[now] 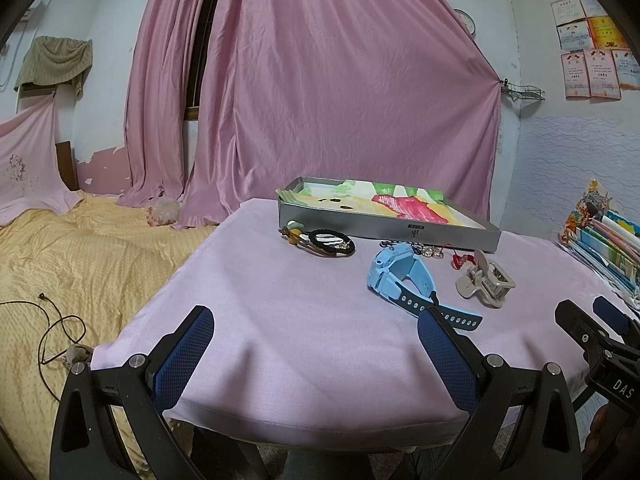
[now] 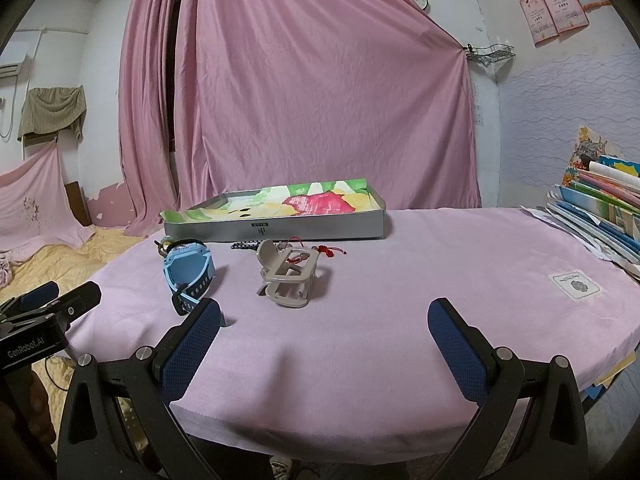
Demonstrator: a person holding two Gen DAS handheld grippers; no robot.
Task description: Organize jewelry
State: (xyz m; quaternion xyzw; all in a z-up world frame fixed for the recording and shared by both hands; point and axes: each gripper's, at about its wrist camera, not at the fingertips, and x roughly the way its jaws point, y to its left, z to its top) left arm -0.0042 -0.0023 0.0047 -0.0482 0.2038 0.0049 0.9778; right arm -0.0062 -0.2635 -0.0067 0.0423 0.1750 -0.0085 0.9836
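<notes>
- Left gripper (image 1: 316,328) and right gripper (image 2: 325,320): jaws spread wide, holding nothing, over the near edge of the pink-clothed table (image 2: 460,264).
- Light-blue plastic watch (image 1: 404,276) and beige hair claw (image 2: 290,276) lie mid-table, before the shallow grey tin tray (image 1: 384,230).
- Bare cloth lies between grippers and jewelry.

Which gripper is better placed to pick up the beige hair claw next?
Probably the right gripper: the beige hair claw lies almost straight ahead of its open jaws. From the left gripper it sits far right.
</notes>
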